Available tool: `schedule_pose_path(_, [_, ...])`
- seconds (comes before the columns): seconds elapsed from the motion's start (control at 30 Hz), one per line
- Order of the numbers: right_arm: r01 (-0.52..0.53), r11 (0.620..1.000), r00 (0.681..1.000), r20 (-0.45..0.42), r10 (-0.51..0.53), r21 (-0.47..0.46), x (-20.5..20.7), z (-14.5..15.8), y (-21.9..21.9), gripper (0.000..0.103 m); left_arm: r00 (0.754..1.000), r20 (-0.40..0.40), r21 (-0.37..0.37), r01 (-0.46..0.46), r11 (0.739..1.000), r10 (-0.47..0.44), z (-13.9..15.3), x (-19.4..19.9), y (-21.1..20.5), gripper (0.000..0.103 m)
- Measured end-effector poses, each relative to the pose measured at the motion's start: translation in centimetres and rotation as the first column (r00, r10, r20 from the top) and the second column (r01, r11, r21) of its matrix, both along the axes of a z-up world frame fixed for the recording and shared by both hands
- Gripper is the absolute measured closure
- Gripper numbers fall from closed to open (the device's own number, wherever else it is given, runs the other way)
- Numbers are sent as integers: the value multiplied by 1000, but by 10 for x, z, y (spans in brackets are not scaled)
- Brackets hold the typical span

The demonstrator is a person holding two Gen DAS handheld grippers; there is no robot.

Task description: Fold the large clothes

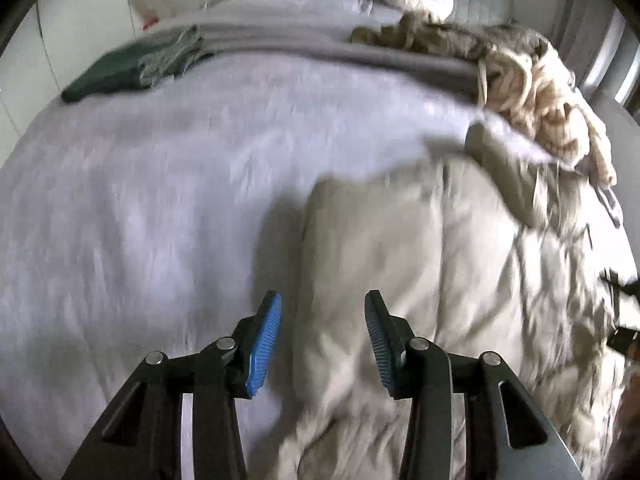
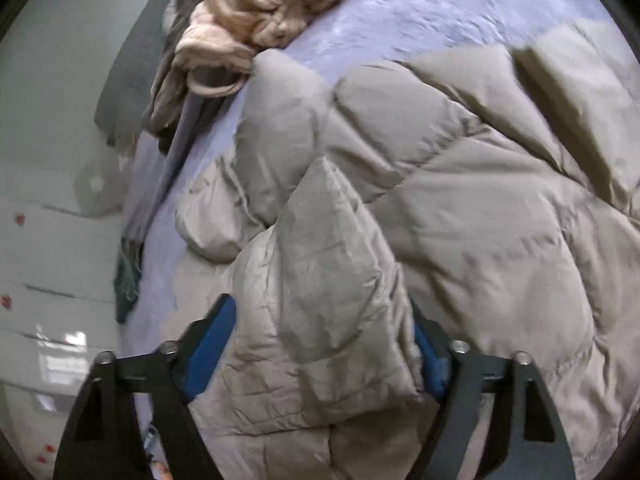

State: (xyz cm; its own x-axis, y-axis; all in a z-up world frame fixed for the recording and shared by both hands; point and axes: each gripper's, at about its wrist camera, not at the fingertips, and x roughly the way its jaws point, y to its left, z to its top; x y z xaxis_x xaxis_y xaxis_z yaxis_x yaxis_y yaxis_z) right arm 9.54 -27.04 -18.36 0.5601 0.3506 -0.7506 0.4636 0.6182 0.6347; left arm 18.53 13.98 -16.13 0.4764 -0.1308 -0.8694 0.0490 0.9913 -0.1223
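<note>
Barely begun: beige puffer jacket (image 2: 440, 208) sprawls unfolded at lower right, right gripper (image 2: 324, 344) clamping its sleeve, left gripper (image 1: 322, 344) released just above it

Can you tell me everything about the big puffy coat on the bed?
The puffy coat is beige-grey, quilted into fat stitched sections, made of smooth, slightly shiny, crinkled fabric. It lies rumpled and unfolded on the lilac bedspread. A thick fold of it sits between the pads of the right claw, which press on it. The left claw hangs over its edge, pads apart, not squeezing anything.
</note>
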Motion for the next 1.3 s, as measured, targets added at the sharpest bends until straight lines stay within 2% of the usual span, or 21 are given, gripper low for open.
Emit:
schedule_pose_path(0.03, [-18, 1000, 1000, -13, 18, 9, 5, -3, -1, 81, 1000, 2, 14, 7, 1000, -7, 0, 15, -5, 57])
schedule_pose_path(0.07, [-43, 999, 999, -21, 43, 2, 11, -4, 0, 93, 1000, 2, 21, 16, 1000, -16, -2, 19, -8, 57])
schedule_pose_path(0.17, [-105, 991, 994, 10, 106, -81, 18, 10, 5, 94, 999, -27, 94, 36, 995, -34, -22, 34, -28, 57])
schedule_pose_path(0.27, [-169, 959, 984, 11, 176, -226, 7, 23, 13, 95, 998, -60, 101, 33, 994, -27, -39, 35, -36, 57])
schedule_pose_path(0.37, [-189, 939, 982, -46, 183, -288, -5, 9, 5, 95, 998, -53, 121, 29, 992, -23, -48, 33, -40, 57])
schedule_pose_path(0.47, [-182, 938, 983, -75, 167, -296, -17, -10, -8, 96, 998, -59, 144, 18, 989, -10, -52, 33, -40, 47])
schedule_pose_path(0.57, [-170, 927, 985, -82, 151, -335, -27, -2, -18, 96, 998, -65, 148, -1, 989, 11, -48, 33, -36, 45])
schedule_pose_path(0.63, [-179, 915, 983, -97, 154, -363, -33, 7, -23, 91, 998, -68, 164, -7, 987, 18, -42, 33, -34, 45])
schedule_pose_path(0.77, [-154, 930, 986, -108, 125, -334, -54, 18, -39, 90, 998, -63, 177, 17, 984, -6, -22, 11, -41, 45])
schedule_pose_path(0.93, [-97, 959, 992, -107, 71, -265, -88, 24, -55, 71, 995, -73, 166, 85, 982, -74, -3, -17, -64, 45])
schedule_pose_path(1.27, [-46, 980, 995, -100, 27, -192, -136, 28, -79, 52, 970, -134, 93, 217, 972, -203, 15, -71, -145, 45])
schedule_pose_path(1.3, [-39, 981, 995, -100, 20, -188, -141, 28, -85, 47, 967, -138, 90, 226, 970, -213, 16, -74, -151, 40])
